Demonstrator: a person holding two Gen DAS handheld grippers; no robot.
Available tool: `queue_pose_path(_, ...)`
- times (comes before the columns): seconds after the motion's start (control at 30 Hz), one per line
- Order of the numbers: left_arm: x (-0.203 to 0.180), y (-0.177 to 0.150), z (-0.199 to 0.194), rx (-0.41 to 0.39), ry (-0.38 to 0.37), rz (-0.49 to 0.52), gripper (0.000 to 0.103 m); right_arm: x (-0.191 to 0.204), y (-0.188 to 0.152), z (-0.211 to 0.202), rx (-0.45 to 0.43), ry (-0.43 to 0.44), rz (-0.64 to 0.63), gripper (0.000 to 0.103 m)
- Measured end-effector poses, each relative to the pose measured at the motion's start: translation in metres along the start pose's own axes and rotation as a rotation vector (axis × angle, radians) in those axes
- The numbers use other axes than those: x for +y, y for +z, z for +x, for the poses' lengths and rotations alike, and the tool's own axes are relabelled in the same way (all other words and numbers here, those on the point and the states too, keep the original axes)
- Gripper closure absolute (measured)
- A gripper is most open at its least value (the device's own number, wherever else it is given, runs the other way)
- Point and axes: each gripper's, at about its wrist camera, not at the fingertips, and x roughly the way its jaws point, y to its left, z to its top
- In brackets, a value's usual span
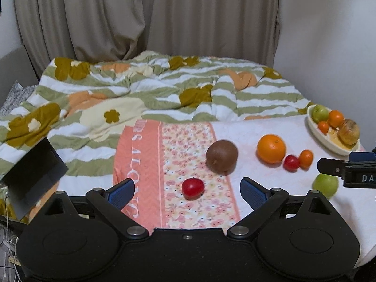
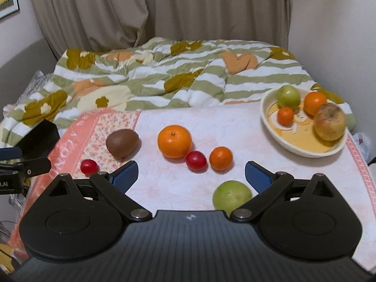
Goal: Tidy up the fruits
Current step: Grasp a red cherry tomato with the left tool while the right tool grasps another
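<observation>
On the cloth-covered bench [image 2: 235,122] at the foot of the bed, six fruits lie loose and four already sit in the cream bowl [image 2: 272,127] at the far right, so the sorting looks partly done, with a pick-up step in hand. Left tongs [image 1: 186,191]: spread wide, holding nothing, with the small red tomato [image 1: 192,188] lying between the blue pads, not touched. Right tongs [image 2: 190,175]: likewise wide open and empty, the green apple [image 2: 231,197] low between the fingers, nearer the right pad. Remaining loose: brown kiwi [image 2: 122,142] on the floral strip, big orange [image 2: 174,141], a second red tomato [image 2: 196,160] just beside it, and a small orange [image 2: 221,158] next to that. Bowl holds a green apple, two oranges and a blotchy yellow-brown fruit. Judgement: next move calls for lowering either tongs around its fruit and closing gently; both are round, smooth and liable to roll on the soft cloth, the tomato also soft-skinned.
</observation>
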Motion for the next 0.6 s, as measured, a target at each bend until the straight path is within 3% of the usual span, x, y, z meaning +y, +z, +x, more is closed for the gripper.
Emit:
queue_pose_path(0.1,0.002,-0.002,0.018,0.029,-0.004,0.000,0.013,0.003,-0.002,0.024,0.030,0.002,-0.014,0.000)
queue_pose_path(0.23,0.000,-0.004,0.038,0.058,-0.006,0.004,0.016,0.003,-0.003,0.048,0.064,0.008,-0.017,0.008)
queue_pose_path(0.27,-0.001,-0.004,0.043,0.066,-0.006,0.006,0.021,0.003,-0.003,0.054,0.073,0.010,-0.016,0.010)
queue_pose_path(0.6,-0.004,-0.004,0.080,0.119,0.011,-0.003,0.035,0.008,-0.001,0.084,0.136,0.015,-0.012,0.020)
